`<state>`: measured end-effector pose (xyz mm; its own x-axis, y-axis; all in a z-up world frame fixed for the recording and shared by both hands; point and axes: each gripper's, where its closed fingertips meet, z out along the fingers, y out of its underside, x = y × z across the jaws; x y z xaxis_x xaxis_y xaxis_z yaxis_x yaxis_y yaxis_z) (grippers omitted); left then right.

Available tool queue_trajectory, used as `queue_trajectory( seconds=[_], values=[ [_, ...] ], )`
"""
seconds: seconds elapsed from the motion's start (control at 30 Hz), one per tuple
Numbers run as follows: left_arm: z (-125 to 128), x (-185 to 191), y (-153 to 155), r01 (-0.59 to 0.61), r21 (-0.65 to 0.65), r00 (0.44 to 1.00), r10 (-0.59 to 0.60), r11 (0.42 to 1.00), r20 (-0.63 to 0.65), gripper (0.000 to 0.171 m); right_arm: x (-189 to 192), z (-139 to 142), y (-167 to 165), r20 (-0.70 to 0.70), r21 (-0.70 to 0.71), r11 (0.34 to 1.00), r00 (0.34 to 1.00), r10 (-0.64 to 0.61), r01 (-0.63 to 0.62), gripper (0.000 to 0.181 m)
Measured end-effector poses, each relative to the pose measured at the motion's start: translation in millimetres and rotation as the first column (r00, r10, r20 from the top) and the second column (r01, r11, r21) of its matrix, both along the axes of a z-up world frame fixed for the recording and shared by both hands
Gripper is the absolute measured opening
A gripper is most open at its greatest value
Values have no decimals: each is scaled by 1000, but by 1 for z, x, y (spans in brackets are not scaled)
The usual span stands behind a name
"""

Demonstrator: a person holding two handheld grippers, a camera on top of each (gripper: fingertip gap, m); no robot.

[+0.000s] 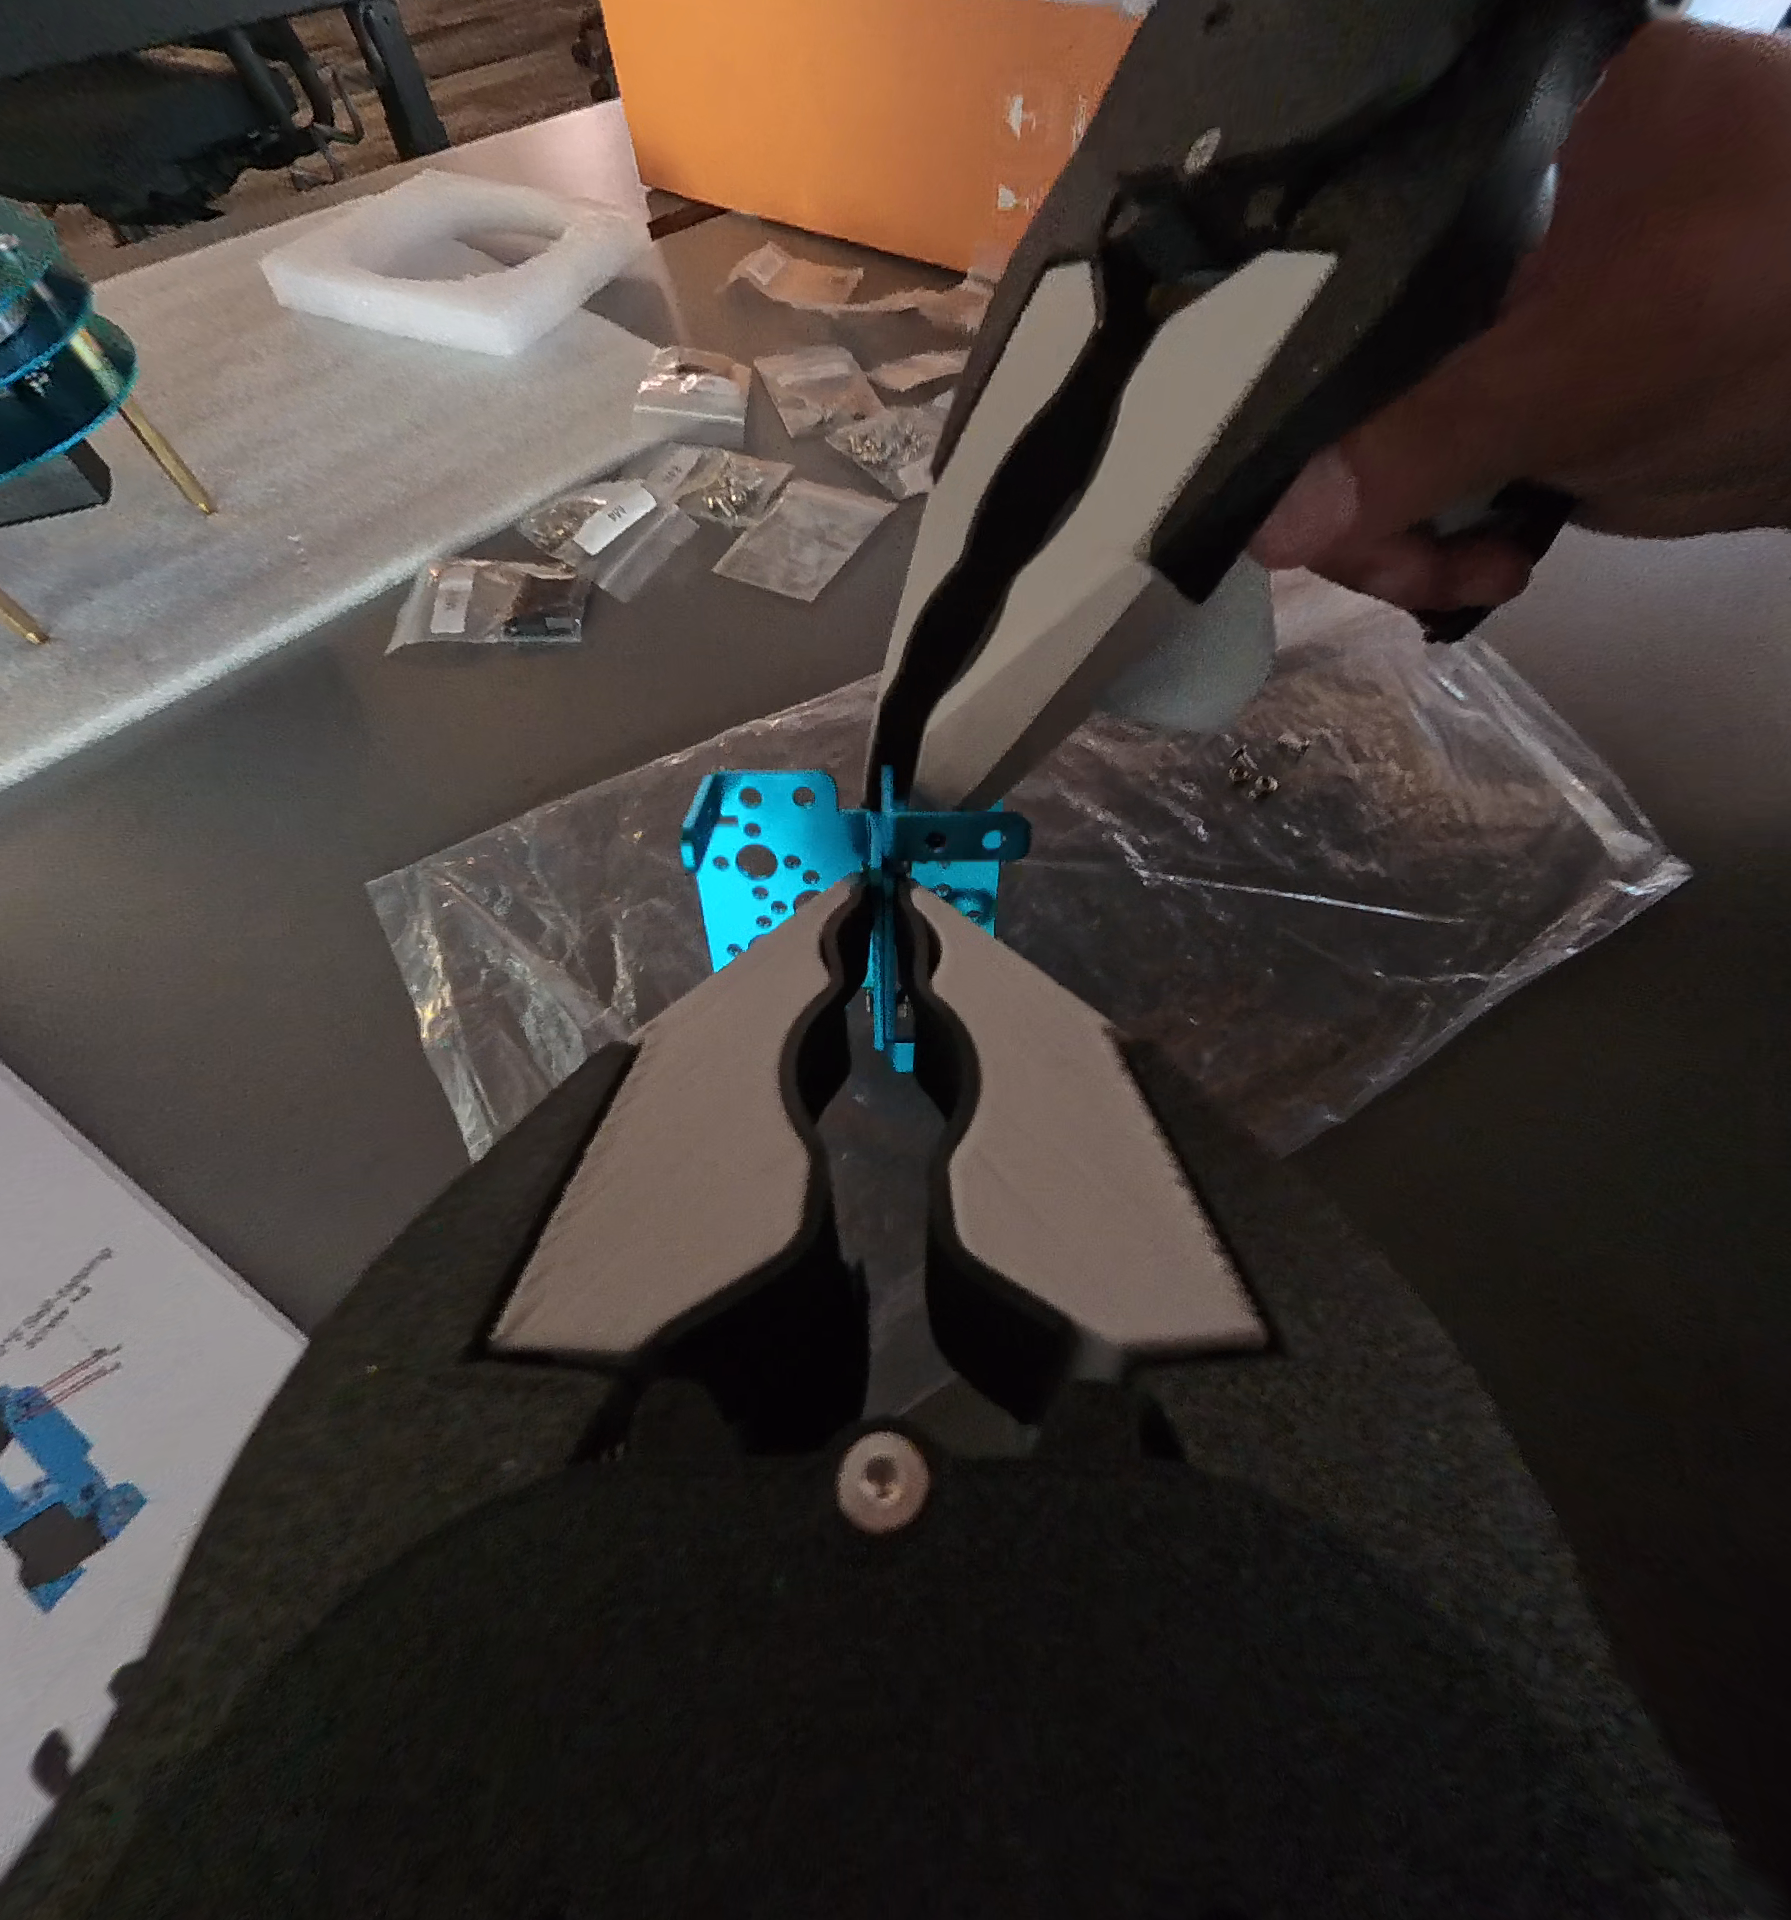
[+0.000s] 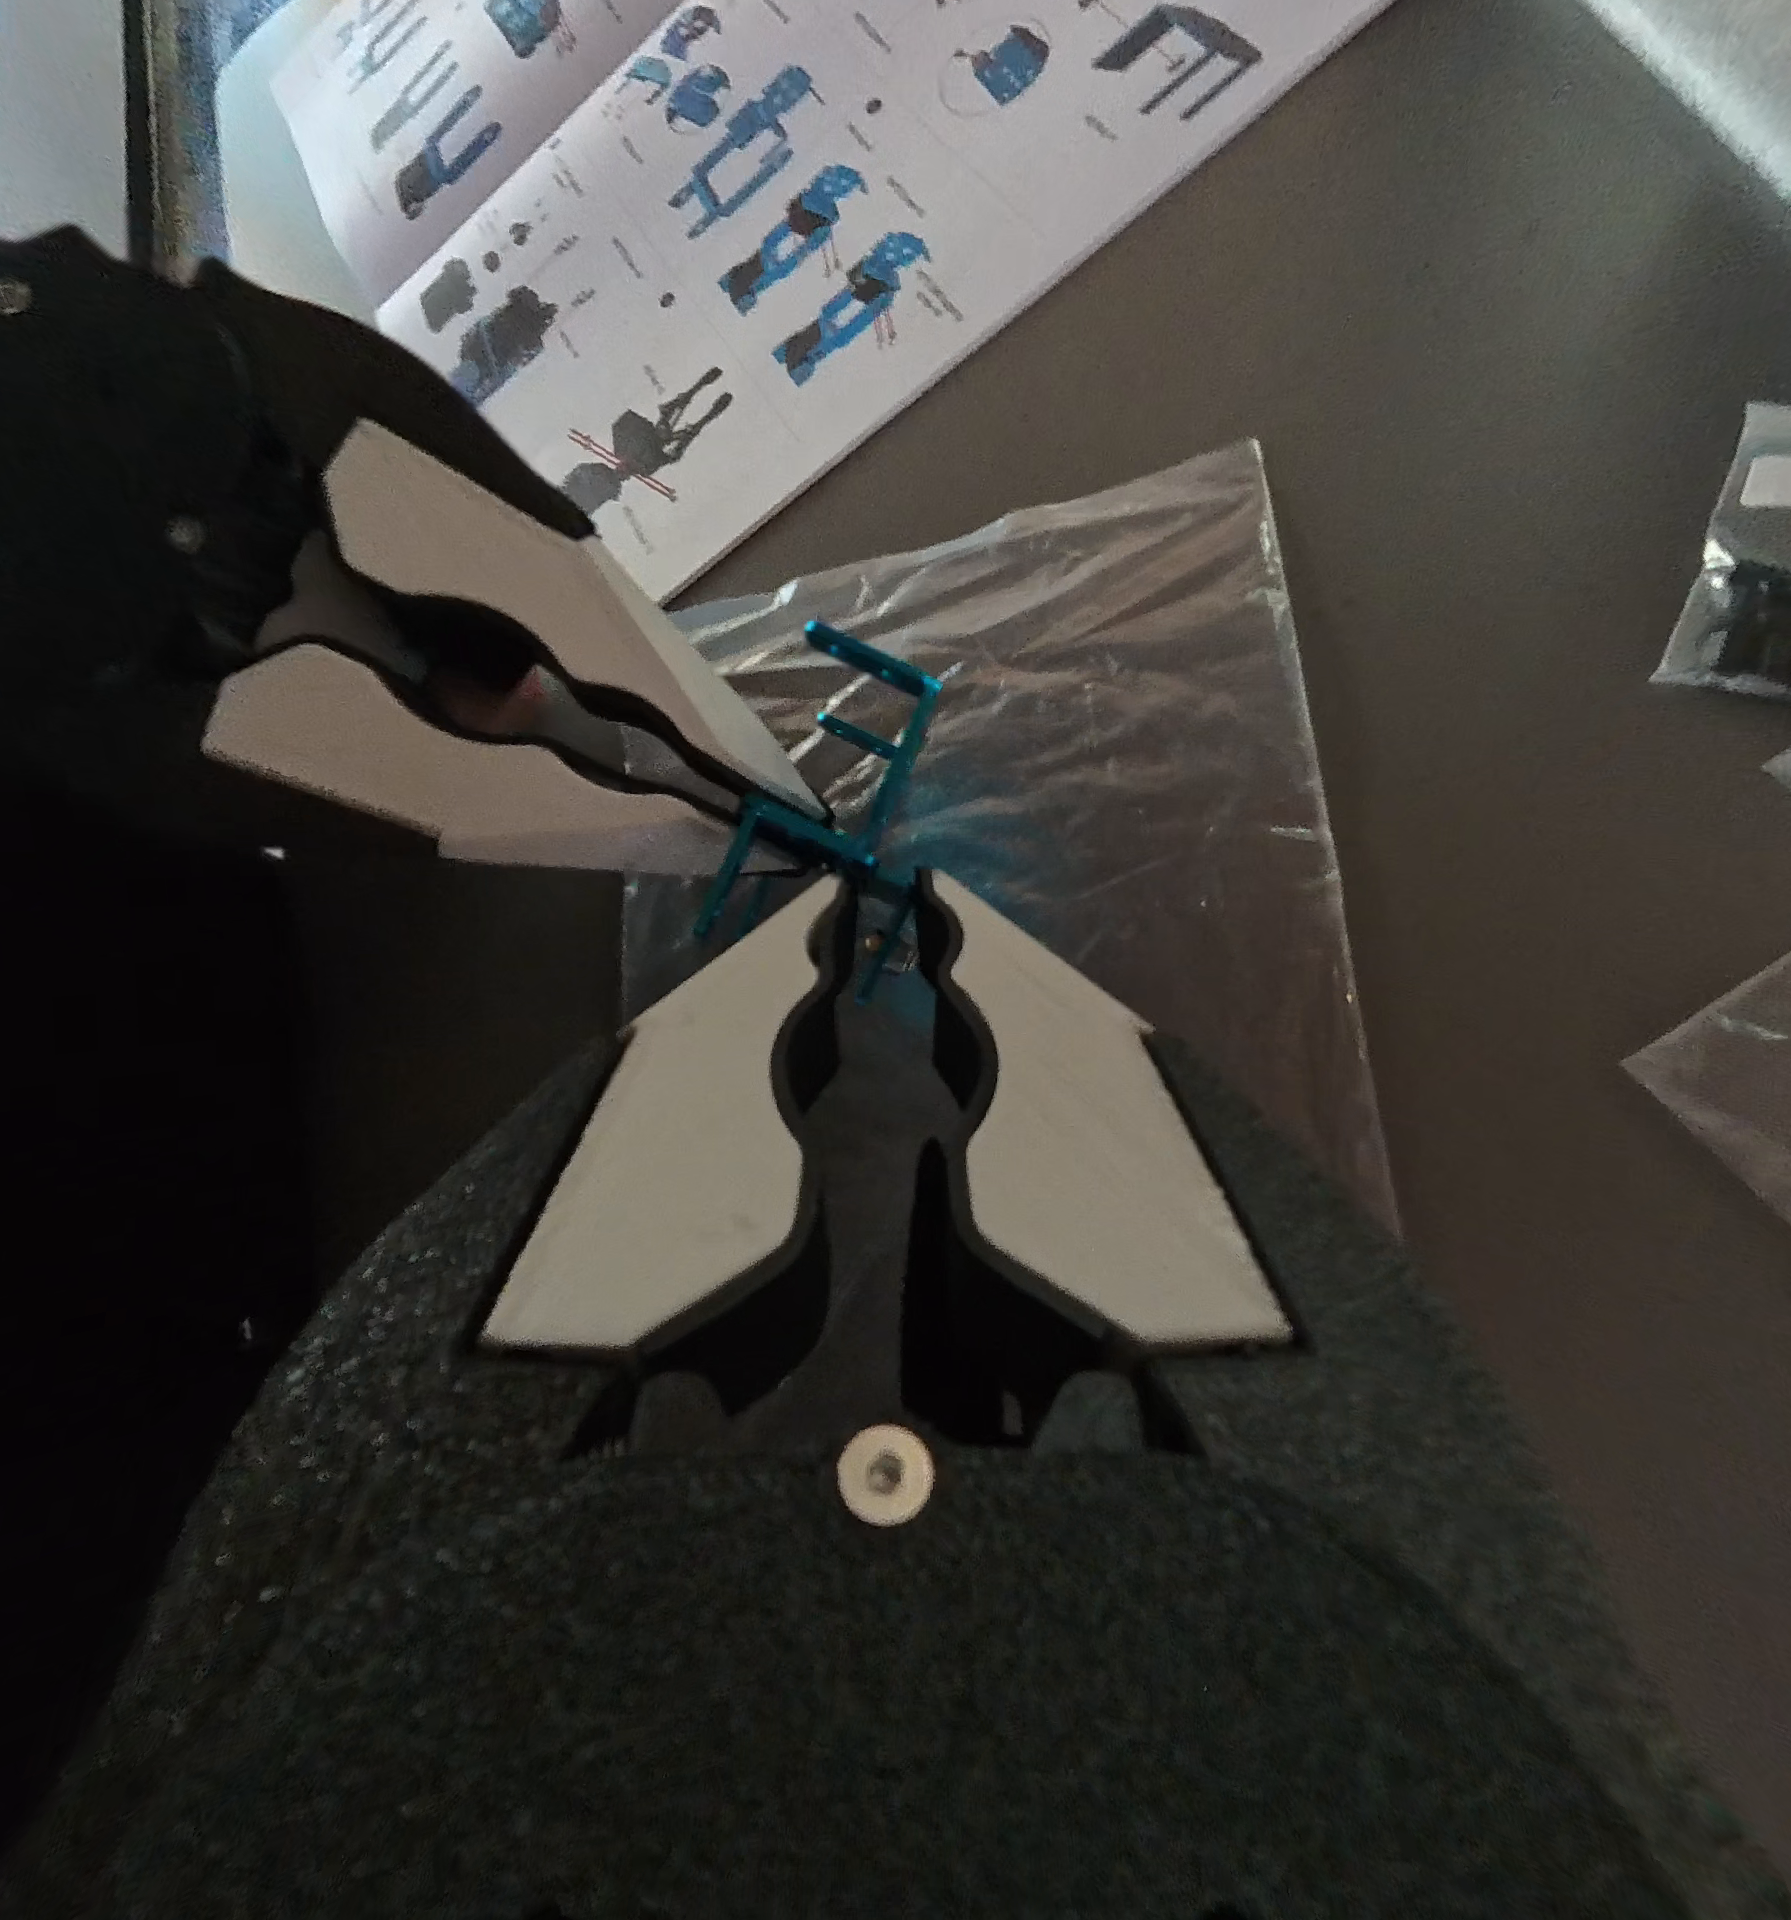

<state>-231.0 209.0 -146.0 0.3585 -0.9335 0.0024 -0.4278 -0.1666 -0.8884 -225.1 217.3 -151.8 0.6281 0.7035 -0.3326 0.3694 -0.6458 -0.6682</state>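
Left tool (image 1: 878, 894) clenched on blue bracket assembly (image 1: 766, 862) | right tool (image 2: 875, 883) pinching same assembly from opposite side | assembly held above clear plastic bag (image 1: 1286, 914) on worktop (image 1: 195, 935) | instruction sheet (image 2: 818, 260) beside bag | screw packets (image 1: 725, 499) beyond bag

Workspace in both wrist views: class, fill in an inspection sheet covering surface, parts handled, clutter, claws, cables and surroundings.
Surface: grey table, with a clear plastic bag spread on it.
Parts handled: blue perforated metal bracket, held above the bag.
Clutter: small bags of screws, loose screws, white foam frame, illustrated instruction sheet.
Claws: left claw and right claw are both shut on the bracket, meeting at it from different angles.
Cables: nothing seen.
Surroundings: orange box, teal disc assembly on brass legs.
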Motion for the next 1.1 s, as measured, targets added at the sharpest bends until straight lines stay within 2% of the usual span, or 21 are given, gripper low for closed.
queue_trajectory(
  seconds=[0.13, 0.27, 0.5, 0.77, 1.0, 1.1],
  values=[
    [7, -1, 0, 13, -17, 999, -12, 1000, 49, 3, -1, 8, -1, -17, 31, 999, 1000, 26, -26, 11],
    [13, 0, -2, 29, -59, 995, -23, 998, 101, 3, -4, 13, -5, 11, 87, 994, 997, 72, -73, 21],
    [20, -1, -7, 70, -65, 987, -60, 995, 150, 3, -7, 17, -8, 46, 138, 984, 993, 107, -112, 16],
    [26, -2, -25, 227, 53, 962, -233, 972, 143, 3, -10, 22, -28, 20, 127, 958, 966, 257, -257, 11],
    [26, -2, -35, 347, -7, 926, -341, 938, 160, 3, -10, 21, -38, -4, 105, 934, 939, 344, -341, 7],
    [23, 2, -32, 351, -39, 929, -342, 936, 143, 3, -7, 18, -36, 28, 102, 926, 931, 363, -364, 6]
  ],
)
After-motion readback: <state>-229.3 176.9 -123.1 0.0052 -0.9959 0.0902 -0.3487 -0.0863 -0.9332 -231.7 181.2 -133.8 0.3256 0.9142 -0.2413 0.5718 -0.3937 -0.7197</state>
